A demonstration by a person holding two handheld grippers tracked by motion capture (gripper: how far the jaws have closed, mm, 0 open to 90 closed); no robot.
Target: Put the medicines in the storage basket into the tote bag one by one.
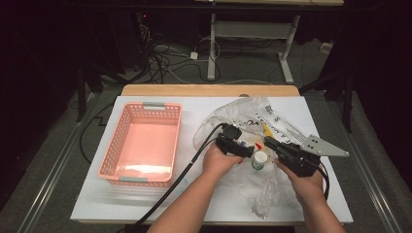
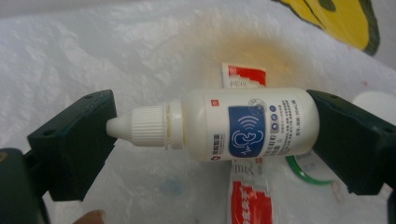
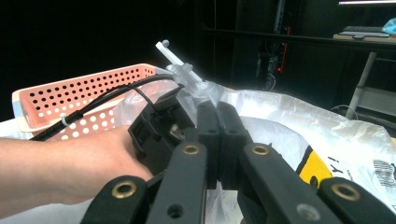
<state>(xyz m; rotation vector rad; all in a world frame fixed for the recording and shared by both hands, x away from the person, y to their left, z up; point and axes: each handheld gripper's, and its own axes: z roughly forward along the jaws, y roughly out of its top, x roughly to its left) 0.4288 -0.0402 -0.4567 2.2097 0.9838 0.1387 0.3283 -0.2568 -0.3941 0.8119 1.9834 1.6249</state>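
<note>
The small white dropper bottle (image 2: 229,123) lay lengthwise between the jaws of the left gripper (image 2: 210,140), cap tip against one pad and base against the other, so that gripper was clamped on it end to end. The bottle sat directly over the plastic bag (image 1: 243,114), not yet carried away from it. The right gripper (image 3: 217,126) had its jaws pressed together with nothing visible between them, and rested at the bag's near right edge. The pink basket (image 1: 125,127), left of the bag, held nothing that could be seen. Judgement: the pick from the bag appeared complete or nearly so; transfer and release into the basket remained outstanding. Further items, including a red-and-white sachet (image 2: 245,203), remained at the bag.
</note>
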